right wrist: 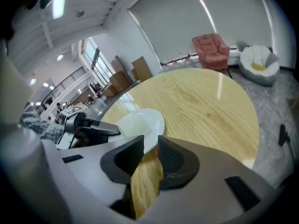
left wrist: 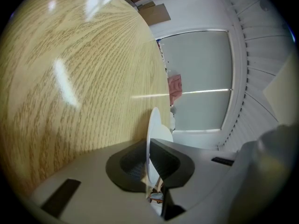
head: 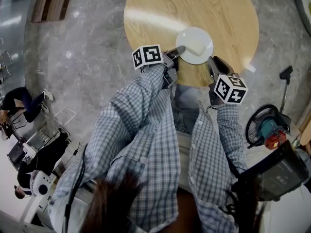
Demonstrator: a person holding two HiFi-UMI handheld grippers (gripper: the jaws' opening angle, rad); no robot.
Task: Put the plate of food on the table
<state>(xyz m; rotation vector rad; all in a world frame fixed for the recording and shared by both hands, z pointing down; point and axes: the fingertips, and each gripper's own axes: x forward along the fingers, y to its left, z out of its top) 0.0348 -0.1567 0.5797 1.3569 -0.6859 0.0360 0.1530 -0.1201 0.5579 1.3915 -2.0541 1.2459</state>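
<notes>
One table (head: 194,6). One plate (head: 204,56), one slab of food (head: 193,46). Two grippers: left gripper (head: 180,50) at the plate's 8 o'clock, right gripper (head: 212,61) at its 4. Two cubes (head: 147,56) (head: 230,89). Two people (head: 48,157) (head: 22,101), at the head view's 8 and 9 o'clock. One armchair (right wrist: 211,50).

The head view looks steeply down from above the person (head: 146,144) onto the round table (head: 160,8) and surrounding floor (head: 87,57). The left gripper view sits close at the table's edge, rolled so the tabletop rises at its left; the right gripper view looks across the tabletop toward its far rim. All three share the plate (head: 194,45).
</notes>
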